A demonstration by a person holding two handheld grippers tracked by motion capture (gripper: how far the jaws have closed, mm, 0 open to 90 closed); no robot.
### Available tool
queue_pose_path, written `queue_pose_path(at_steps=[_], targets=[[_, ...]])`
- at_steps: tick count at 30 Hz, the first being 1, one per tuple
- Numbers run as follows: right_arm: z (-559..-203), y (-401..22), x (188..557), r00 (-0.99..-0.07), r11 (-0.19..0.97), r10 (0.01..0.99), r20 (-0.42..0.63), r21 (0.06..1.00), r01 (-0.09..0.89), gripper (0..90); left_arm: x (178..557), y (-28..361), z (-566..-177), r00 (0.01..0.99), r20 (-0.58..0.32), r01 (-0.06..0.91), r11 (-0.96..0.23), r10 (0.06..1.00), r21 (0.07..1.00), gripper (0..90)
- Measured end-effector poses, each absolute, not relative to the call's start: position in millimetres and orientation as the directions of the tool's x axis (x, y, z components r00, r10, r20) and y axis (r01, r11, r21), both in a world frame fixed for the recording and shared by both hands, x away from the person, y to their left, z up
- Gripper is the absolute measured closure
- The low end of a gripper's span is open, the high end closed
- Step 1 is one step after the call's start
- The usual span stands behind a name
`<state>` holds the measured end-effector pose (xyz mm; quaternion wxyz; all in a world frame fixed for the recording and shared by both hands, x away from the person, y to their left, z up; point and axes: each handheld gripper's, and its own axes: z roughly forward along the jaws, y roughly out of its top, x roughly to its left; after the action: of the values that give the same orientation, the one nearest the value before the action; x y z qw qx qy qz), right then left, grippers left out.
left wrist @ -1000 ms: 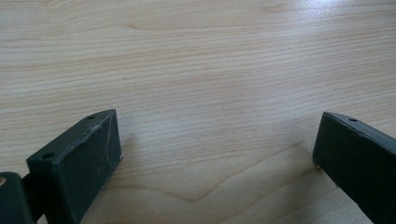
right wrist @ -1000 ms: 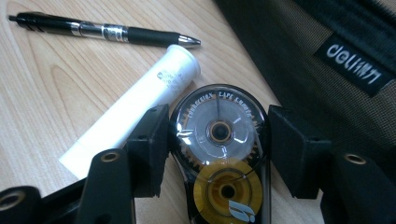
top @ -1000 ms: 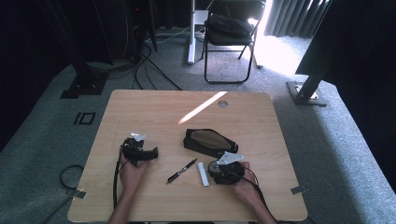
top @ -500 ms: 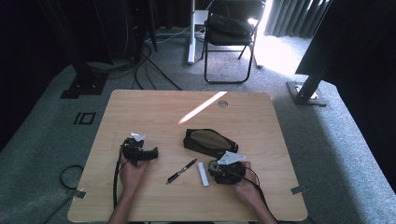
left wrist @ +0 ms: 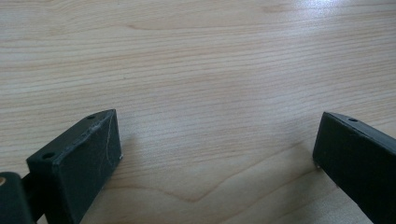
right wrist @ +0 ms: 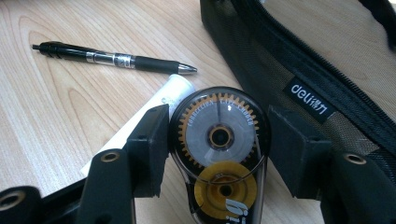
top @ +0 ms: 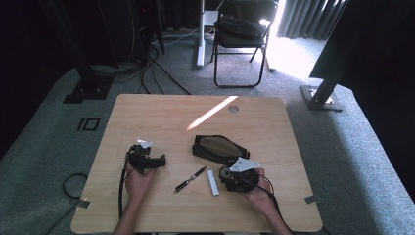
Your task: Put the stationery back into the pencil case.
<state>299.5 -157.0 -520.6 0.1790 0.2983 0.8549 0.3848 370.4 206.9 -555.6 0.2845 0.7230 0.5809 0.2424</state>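
Wooden table [top: 161, 117], grey carpet [top: 357, 161], folding chair [top: 240, 36], dark curtains [top: 39, 44]

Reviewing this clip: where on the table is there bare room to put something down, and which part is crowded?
The far half of the table, beyond the pencil case, is bare except for a sunlit streak. The left edge beside the left gripper is free too. It is crowded near the right gripper: correction tape, white tube and pen lie close together.

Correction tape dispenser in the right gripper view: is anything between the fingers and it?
Nothing visible. The round clear-and-black correction tape dispenser sits directly between the right gripper fingers; the white tube and black pen lie beyond them.
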Motion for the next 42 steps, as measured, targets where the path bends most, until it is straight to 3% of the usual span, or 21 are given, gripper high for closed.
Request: queue_pose_path(at_steps=[42], targets=[[-504,-166,299,-0.738,0.491,0.669,-0.084,0.796,0.354,41.4,370,207,-556,0.208,0.020,0.702,-0.163,0.978,0.693,1.2]])
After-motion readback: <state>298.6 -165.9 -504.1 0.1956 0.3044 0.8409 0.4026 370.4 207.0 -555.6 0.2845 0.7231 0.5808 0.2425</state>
